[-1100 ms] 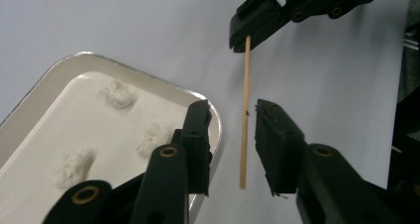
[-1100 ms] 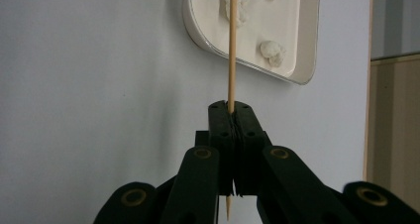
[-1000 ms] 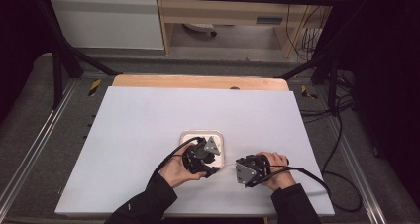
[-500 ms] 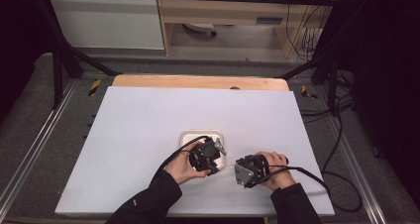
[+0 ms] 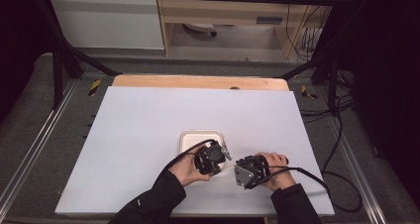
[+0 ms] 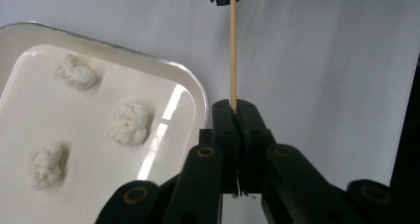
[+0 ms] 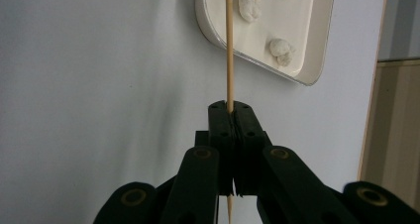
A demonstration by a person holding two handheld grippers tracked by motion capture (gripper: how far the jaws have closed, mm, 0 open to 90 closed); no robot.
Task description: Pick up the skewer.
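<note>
A thin wooden skewer [image 6: 232, 50] runs straight up from my left gripper [image 6: 236, 107], which is shut on it. Its far end meets the black jaws of the other gripper at the top of the left gripper view. My right gripper [image 7: 231, 107] is shut on the skewer [image 7: 229, 45] too. In the high view the left gripper [image 5: 218, 159] and right gripper [image 5: 243, 170] face each other close together, just in front of a white tray [image 5: 185, 140]. White dough-like lumps [image 6: 130, 124] lie apart in the tray [image 6: 198, 92]; some lumps [image 7: 250, 1] also appear in the right gripper view.
The tray sits near the front middle of a white tabletop [image 5: 148, 120] with a wooden strip [image 5: 198, 82] along its far edge. Cables [image 5: 307, 172] trail from both grippers to the right. Metal frame rails [image 5: 34, 149] flank the table.
My left gripper has shifted a little to the right, from over the tray's front toward the right gripper. The right gripper has hardly moved.
</note>
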